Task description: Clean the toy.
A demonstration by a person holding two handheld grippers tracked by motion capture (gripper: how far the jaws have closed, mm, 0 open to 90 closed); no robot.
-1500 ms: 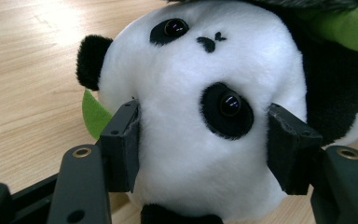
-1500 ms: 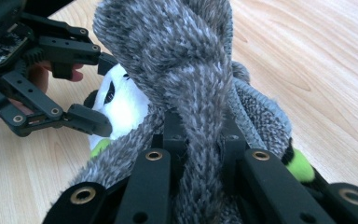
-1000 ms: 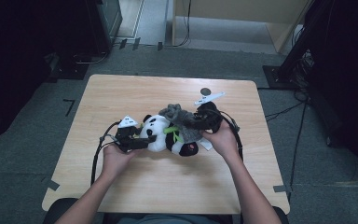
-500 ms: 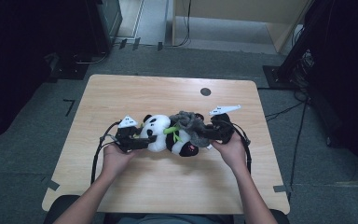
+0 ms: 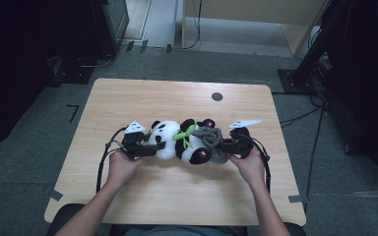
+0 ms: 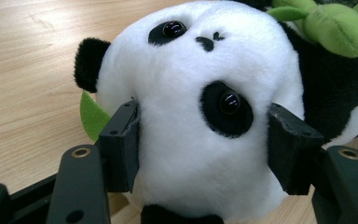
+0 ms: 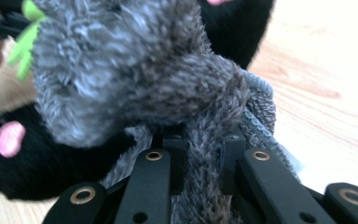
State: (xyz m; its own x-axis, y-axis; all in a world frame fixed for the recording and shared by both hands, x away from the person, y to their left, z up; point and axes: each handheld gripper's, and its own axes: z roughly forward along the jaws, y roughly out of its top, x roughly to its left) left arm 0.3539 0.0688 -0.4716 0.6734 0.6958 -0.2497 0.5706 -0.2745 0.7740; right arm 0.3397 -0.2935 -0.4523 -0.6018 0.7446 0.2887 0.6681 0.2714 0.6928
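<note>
Grey sock (image 5: 215, 142) lower, beside panda (image 5: 177, 141)

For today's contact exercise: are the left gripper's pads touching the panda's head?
Touching. In the left gripper view, both pads press into the panda's head, denting the white plush.

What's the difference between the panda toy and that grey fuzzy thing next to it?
The panda toy is black and white with a face and green leaves; the grey fuzzy cloth is plain grey and shapeless. The left gripper clamps the panda's round head widely; the right gripper pinches a thin fold of cloth. Both are soft and lie touching on the table.
</note>
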